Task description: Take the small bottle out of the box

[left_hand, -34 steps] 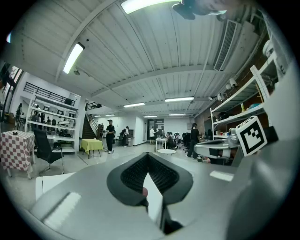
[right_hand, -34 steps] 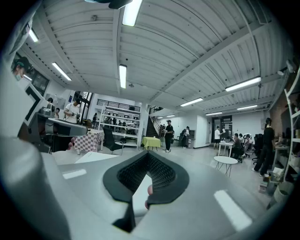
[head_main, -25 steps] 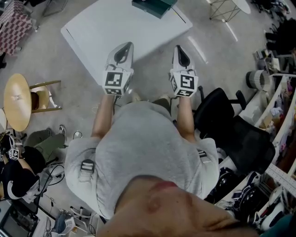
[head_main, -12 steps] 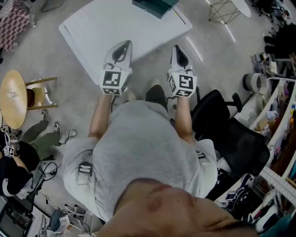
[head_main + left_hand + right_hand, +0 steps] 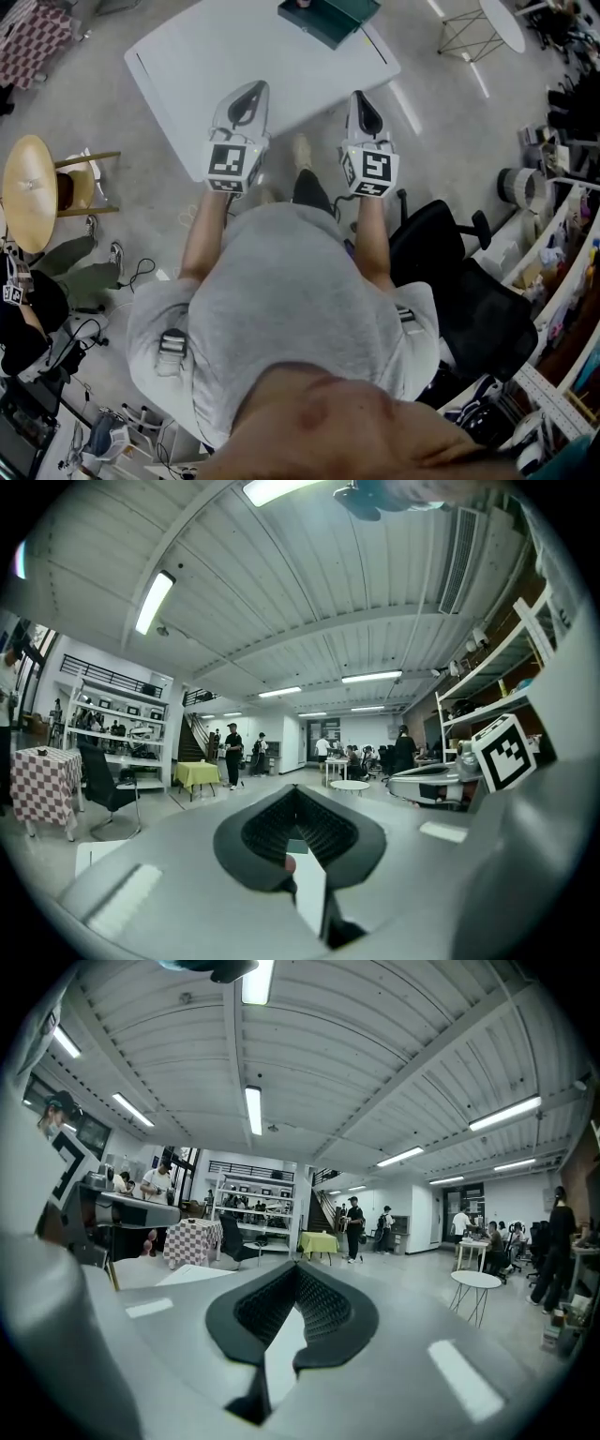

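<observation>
left gripper and right gripper, jaws closed on nothing, hang at the white table near edge (bare top ahead); teal box at its far edge.

1. The left hand-held gripper is being held with its jaws together at the tips.
2. A strip of white tabletop is being shown through the gap beneath them.
3. The right hand-held gripper is being held level at the right.
4. A checkered table is being shown far left.
</observation>
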{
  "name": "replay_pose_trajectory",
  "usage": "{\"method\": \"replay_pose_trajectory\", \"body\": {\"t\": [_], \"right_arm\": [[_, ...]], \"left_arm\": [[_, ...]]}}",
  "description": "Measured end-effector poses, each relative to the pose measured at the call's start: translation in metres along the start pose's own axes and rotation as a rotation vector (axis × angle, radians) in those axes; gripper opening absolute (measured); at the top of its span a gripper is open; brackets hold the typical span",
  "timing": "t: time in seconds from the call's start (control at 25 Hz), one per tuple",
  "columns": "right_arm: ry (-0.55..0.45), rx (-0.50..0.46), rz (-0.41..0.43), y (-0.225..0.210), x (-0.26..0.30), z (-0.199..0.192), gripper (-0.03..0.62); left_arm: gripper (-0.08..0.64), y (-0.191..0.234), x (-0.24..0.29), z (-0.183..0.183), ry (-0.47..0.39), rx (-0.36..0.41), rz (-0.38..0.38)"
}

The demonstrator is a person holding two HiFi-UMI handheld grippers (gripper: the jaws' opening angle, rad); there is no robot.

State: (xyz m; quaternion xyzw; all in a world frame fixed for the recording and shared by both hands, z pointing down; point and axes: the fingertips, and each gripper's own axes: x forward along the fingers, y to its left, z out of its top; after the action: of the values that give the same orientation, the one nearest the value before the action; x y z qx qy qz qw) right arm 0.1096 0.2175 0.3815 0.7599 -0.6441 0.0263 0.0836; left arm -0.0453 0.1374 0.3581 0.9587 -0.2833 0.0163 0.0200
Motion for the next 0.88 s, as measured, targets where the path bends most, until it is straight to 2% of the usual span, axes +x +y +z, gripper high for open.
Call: {"method": "replay_pose_trajectory", "body": {"t": [0.48, 0.88], "right_arm": [[0.031, -0.008, 0.097, -0.036, 0.111, -0.009, 0.003], [0.051, 0.02, 0.169, -0.064, 0.17, -0.016, 0.003]], "left_arm": [[0.012, 0.041, 0.095, -0.011, 0.025, -0.03, 0.078], [0.012, 0.051, 0.155, -0.015, 0.061, -0.021, 0.128]]}}
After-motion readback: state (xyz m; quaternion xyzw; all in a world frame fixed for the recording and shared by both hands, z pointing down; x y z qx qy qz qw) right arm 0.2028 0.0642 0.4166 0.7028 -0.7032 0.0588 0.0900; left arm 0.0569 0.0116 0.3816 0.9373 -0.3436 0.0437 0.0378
